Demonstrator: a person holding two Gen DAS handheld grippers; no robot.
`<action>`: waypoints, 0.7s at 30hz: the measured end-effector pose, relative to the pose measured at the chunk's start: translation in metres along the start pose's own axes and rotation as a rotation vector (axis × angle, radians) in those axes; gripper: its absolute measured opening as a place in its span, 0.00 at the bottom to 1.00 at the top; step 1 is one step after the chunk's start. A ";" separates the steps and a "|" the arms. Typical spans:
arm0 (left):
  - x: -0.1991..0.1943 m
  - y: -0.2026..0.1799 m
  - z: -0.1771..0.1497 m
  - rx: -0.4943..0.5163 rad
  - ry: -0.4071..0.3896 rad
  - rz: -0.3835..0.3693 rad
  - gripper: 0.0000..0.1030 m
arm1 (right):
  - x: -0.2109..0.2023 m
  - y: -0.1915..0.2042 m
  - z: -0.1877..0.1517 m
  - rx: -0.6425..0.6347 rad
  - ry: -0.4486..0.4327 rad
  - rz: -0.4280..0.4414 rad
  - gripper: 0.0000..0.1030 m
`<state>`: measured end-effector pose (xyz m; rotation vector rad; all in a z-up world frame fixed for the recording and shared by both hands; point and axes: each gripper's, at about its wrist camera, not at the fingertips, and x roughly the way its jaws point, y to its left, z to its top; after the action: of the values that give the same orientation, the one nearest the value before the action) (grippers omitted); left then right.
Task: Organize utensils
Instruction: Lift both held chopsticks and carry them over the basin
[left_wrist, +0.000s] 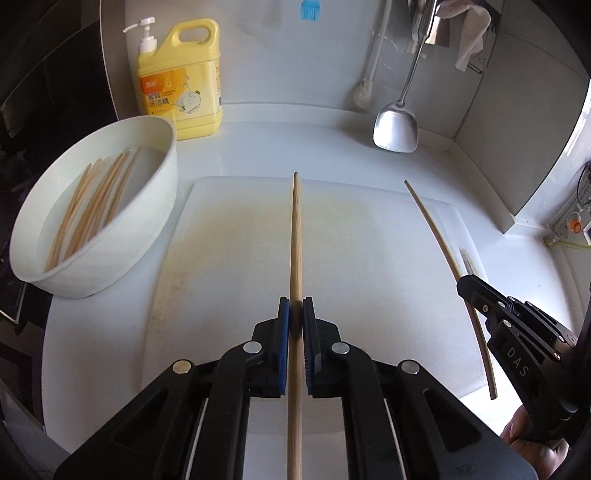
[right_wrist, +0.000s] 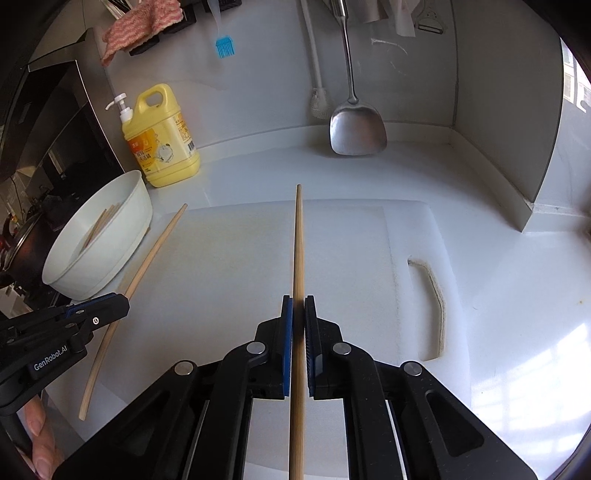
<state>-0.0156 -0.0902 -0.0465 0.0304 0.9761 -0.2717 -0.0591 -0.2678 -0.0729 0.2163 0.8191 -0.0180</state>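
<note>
My left gripper (left_wrist: 296, 301) is shut on a wooden chopstick (left_wrist: 296, 236) that points away over the white cutting board (left_wrist: 229, 258). My right gripper (right_wrist: 298, 299) is shut on a second chopstick (right_wrist: 298, 240), also pointing forward above the board (right_wrist: 221, 266). Each gripper appears in the other's view: the right gripper (left_wrist: 466, 286) with its chopstick (left_wrist: 436, 232) at the right edge, the left gripper (right_wrist: 123, 302) with its chopstick (right_wrist: 147, 258) at the left. A white bowl (left_wrist: 162, 173) left of the board holds several more chopsticks (left_wrist: 92, 206).
A yellow dish soap bottle (left_wrist: 184, 88) stands behind the bowl. A metal spatula (left_wrist: 396, 129) and a white brush (left_wrist: 364, 94) hang at the back wall, with a blue silicone brush (right_wrist: 225, 46) higher up. A hand (right_wrist: 40, 439) holds the left gripper. A wall corner (right_wrist: 532, 199) juts out at right.
</note>
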 end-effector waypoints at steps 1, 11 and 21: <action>-0.008 0.004 0.002 -0.007 -0.004 0.011 0.07 | -0.006 0.004 0.004 -0.007 -0.006 0.009 0.06; -0.073 0.061 0.026 -0.103 -0.074 0.125 0.07 | -0.036 0.072 0.048 -0.125 -0.051 0.134 0.06; -0.087 0.161 0.059 -0.159 -0.121 0.159 0.07 | -0.010 0.188 0.085 -0.225 -0.048 0.219 0.06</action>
<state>0.0251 0.0748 0.0422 -0.0530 0.8676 -0.0486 0.0140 -0.1011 0.0248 0.0917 0.7393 0.2731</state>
